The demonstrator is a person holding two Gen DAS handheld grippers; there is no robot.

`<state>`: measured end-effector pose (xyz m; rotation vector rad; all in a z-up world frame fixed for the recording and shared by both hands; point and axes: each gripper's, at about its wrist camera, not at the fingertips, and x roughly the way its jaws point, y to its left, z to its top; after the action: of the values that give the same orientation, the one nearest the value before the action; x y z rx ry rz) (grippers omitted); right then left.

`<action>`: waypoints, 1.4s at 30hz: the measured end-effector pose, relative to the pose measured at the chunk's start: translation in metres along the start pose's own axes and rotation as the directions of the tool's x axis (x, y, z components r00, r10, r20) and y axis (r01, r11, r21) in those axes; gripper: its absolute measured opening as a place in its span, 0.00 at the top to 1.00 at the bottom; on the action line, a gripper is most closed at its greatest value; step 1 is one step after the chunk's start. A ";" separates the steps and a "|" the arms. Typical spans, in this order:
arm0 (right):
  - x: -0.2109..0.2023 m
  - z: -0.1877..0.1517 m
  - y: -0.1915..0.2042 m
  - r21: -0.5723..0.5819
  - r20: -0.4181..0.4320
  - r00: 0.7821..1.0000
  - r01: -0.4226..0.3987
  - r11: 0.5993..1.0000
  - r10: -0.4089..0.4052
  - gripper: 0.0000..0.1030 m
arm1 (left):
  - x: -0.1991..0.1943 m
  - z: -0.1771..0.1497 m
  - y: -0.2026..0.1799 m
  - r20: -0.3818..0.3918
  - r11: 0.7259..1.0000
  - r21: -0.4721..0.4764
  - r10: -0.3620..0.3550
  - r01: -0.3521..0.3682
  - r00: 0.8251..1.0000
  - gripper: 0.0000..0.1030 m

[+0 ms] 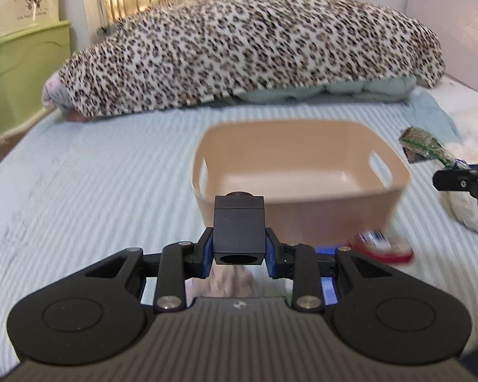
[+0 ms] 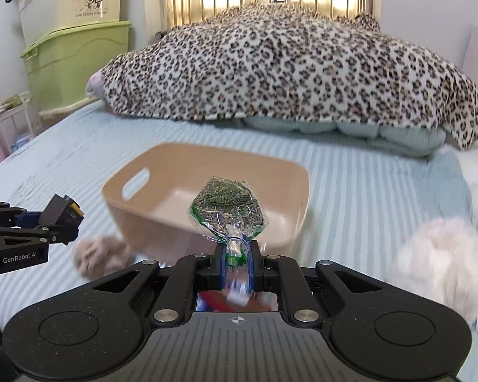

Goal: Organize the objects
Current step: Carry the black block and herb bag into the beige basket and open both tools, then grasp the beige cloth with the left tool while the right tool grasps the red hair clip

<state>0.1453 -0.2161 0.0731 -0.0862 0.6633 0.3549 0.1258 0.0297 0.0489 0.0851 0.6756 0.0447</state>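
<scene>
A beige plastic bin (image 1: 298, 172) with handle slots sits empty on the striped bed; it also shows in the right wrist view (image 2: 207, 191). My left gripper (image 1: 239, 242) is shut on a black block (image 1: 239, 226), held just in front of the bin's near wall; it shows from the side in the right wrist view (image 2: 60, 215). My right gripper (image 2: 235, 254) is shut on the neck of a clear bag of green pellets (image 2: 228, 203), near the bin's right side. The bag shows at the right in the left wrist view (image 1: 425, 148).
A leopard-print blanket (image 2: 286, 67) heaps across the far bed. A fluffy white toy (image 2: 443, 264) lies right of the bin, a tan fuzzy item (image 2: 98, 254) left of it. A red-rimmed item (image 1: 385, 245) lies by the bin's near corner. Green storage boxes (image 2: 76, 63) stand left.
</scene>
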 end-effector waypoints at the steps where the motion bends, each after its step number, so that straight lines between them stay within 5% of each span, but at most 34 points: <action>1: 0.005 0.005 -0.002 0.003 0.002 1.000 0.002 1.000 -0.002 0.88 | 0.006 0.006 0.000 0.008 1.000 0.000 0.008 -0.008 1.000 0.68; 12: 0.078 0.033 -0.020 0.021 -0.038 0.998 0.055 0.998 -0.054 0.88 | 0.094 0.058 -0.025 0.041 0.999 0.038 0.007 -0.009 0.999 0.68; 23: 0.132 0.024 -0.017 -0.005 -0.176 0.984 0.042 0.999 -0.042 0.86 | 0.160 0.037 -0.050 -0.129 0.997 0.069 0.038 -0.030 0.991 0.67; 28: 0.124 0.026 -0.024 0.025 -0.168 0.986 0.028 0.999 -0.023 0.44 | 0.126 0.042 -0.049 -0.050 0.994 0.101 0.050 -0.044 0.998 0.13; 30: 0.112 0.028 -0.026 0.010 -0.159 0.987 0.029 1.000 -0.027 0.29 | 0.112 0.045 -0.046 -0.028 0.994 0.097 0.052 -0.049 0.998 0.10; 36: 0.075 0.029 -0.028 -0.045 -0.134 0.990 0.046 0.998 -0.051 0.04 | 0.080 0.040 -0.028 -0.053 0.998 0.060 0.037 -0.033 0.998 0.09; 42: 0.058 0.007 -0.031 -0.131 -0.182 0.982 0.031 0.991 -0.054 0.00 | 0.057 0.017 -0.011 -0.089 0.996 0.083 0.052 -0.044 0.995 0.09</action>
<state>0.2031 -0.2269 0.0418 -0.2576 0.8216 0.3504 0.1811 0.0218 0.0255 0.1779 0.7667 0.0680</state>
